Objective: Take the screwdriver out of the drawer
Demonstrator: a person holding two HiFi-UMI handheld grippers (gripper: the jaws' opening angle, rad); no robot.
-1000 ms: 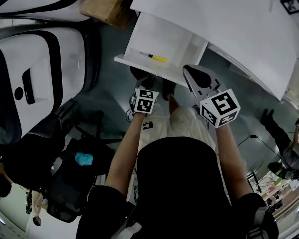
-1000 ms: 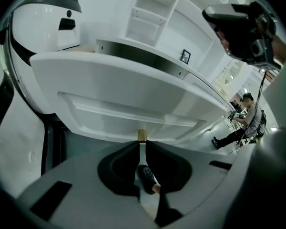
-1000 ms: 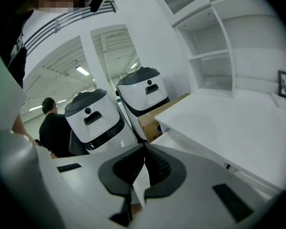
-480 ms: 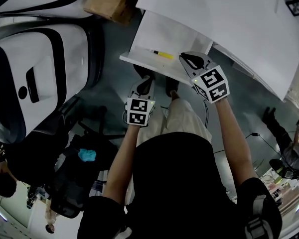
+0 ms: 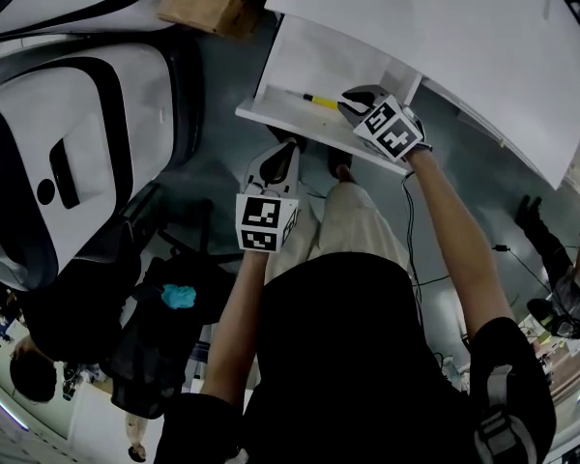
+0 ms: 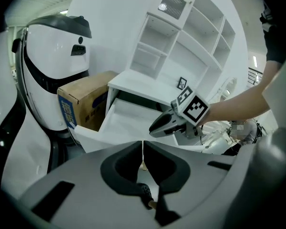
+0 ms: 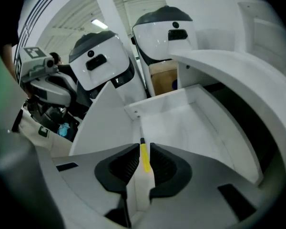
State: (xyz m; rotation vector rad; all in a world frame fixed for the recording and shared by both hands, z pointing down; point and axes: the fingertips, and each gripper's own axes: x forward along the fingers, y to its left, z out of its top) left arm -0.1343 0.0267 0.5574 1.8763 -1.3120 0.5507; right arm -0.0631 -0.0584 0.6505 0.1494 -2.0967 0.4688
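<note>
The white drawer (image 5: 300, 61) stands pulled out from under the white desk. A yellow-handled screwdriver (image 5: 316, 101) lies along the inside of its front panel. My right gripper (image 5: 348, 99) reaches down into the drawer just right of it. In the right gripper view the jaws of that gripper (image 7: 143, 162) stand open, and the screwdriver (image 7: 144, 156) shows in the gap between them, lying on the drawer floor (image 7: 190, 123). My left gripper (image 5: 286, 146) hangs in front of the drawer, apart from it; it (image 6: 143, 149) is shut with nothing between the jaws.
A cardboard box (image 5: 208, 3) sits on the floor left of the drawer. Large white robot shells (image 5: 68, 153) fill the left side. The desk top (image 5: 445, 37) overhangs the drawer's back. A white shelf unit (image 6: 190, 37) rises behind the desk. The person's legs stand below the drawer front.
My right gripper has come down and forward into the drawer, over the screwdriver. My left gripper has drawn back from the drawer front and risen. The screwdriver has not moved.
</note>
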